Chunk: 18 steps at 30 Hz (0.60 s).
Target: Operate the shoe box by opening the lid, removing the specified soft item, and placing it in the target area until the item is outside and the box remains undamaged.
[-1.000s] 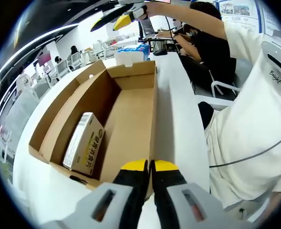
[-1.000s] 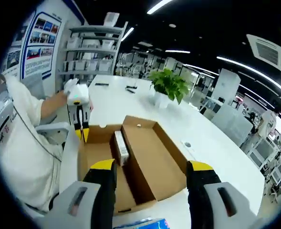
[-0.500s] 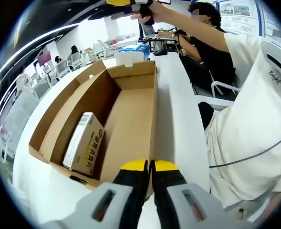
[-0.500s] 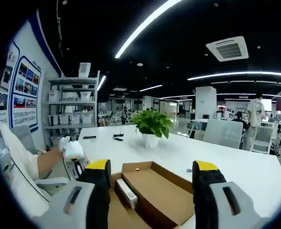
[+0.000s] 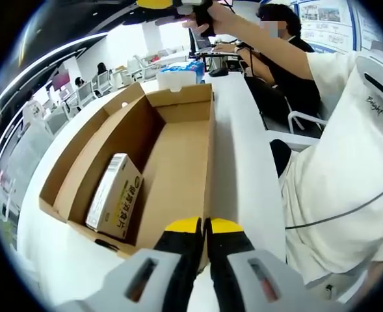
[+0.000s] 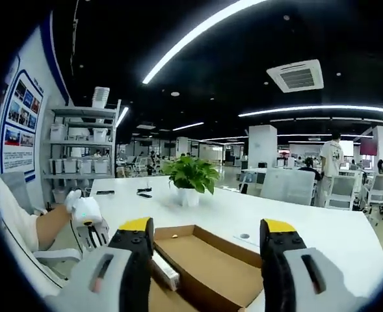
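An open cardboard shoe box [image 5: 171, 149] lies on the white table [image 5: 243, 149], its lid folded out to the left. Inside it, by the left wall, rests a small white and yellow packet [image 5: 116, 198]. My left gripper [image 5: 204, 227] sits at the box's near right corner, and the wall's edge runs straight in between its shut jaws. My right gripper [image 5: 168, 5] is held high above the far end by a hand. In the right gripper view the right gripper [image 6: 207, 234] is open with nothing in it, above the box [image 6: 204, 260], the packet [image 6: 165, 273] and the left gripper [image 6: 90, 224].
A blue and white pack [image 5: 184, 70] and a white container stand just beyond the box. A seated person [image 5: 276, 52] works at the far right. A white shirt [image 5: 347, 162] is close on the right. A potted plant [image 6: 190, 177] stands further along the table.
The right gripper has risen well above the box with its jaws still apart, and its view now looks out across the room. The left gripper and the box have stayed put.
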### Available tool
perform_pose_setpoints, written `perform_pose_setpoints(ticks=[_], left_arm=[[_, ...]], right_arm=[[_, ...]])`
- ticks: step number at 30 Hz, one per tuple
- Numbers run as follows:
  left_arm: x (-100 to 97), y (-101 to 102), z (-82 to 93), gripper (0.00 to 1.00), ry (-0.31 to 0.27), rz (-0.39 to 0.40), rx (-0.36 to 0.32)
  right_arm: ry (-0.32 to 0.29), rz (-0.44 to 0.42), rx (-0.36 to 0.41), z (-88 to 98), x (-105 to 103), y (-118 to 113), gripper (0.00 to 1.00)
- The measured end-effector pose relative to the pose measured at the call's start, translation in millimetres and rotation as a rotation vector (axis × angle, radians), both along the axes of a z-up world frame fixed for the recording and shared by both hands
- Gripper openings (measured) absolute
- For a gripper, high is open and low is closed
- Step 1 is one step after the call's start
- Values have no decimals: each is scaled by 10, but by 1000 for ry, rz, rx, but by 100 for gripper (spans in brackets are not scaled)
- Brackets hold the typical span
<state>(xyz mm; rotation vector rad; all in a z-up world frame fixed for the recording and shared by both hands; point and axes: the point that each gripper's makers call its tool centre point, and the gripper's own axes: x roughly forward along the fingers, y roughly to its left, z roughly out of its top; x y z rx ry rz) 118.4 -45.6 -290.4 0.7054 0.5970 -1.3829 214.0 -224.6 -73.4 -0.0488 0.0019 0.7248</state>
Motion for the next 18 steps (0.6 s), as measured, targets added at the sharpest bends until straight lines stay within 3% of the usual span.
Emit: perform_pose_setpoints(ticks=[1, 3, 8, 9, 11, 12, 15, 17, 18], left_arm=[[0, 1, 0, 3, 2, -1, 0], [-1, 1, 2, 3, 3, -2, -1], [-3, 1, 5, 3, 1, -2, -7], [-5, 0, 4, 3, -1, -1, -7], [-9, -1, 4, 3, -3, 0, -8], [-9, -1, 4, 3, -5, 1, -9], [-6, -1, 3, 3, -6, -1, -6], [-4, -4, 2, 2, -4, 4, -3], [1, -3, 3, 2, -4, 10, -4]], right_arm=[[-31, -7, -3, 41, -22, 8, 62], [-35, -2, -32, 23, -79, 40, 55], [-55, -16, 52, 78, -121, 53, 51], [-39, 27, 96, 41, -141, 124, 50], [10, 62, 99, -67, -150, 177, 54], [-2, 39, 55, -155, -110, 181, 56], [-87, 42, -7, -184, -162, 229, 48], [-95, 26, -11, -214, -162, 268, 48], [-93, 16, -58, -283, -136, 289, 48]])
